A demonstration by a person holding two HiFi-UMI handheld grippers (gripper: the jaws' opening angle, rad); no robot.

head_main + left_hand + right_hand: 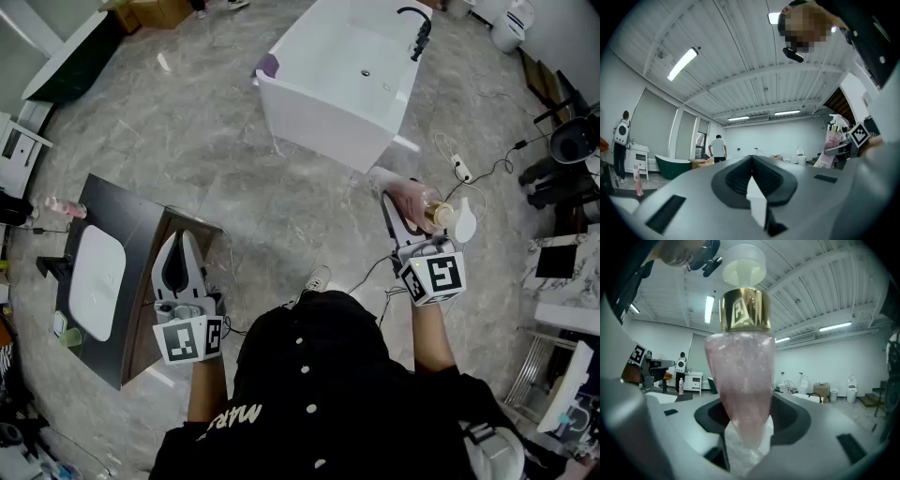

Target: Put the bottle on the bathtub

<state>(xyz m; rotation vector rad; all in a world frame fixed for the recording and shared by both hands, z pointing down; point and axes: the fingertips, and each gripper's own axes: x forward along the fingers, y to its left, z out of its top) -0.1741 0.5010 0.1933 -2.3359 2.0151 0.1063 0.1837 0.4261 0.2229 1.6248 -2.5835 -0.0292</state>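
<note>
Right gripper view: right gripper pinches the bottle by its base.
Top-heavy, it may slip before reaching the bathtub ahead; left gripper closed, empty.

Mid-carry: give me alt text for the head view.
The right gripper holds a pink bottle with a gold collar over the grey stone floor, short of the white bathtub ahead. The left gripper is shut and empty near a dark vanity with a white basin.
</note>
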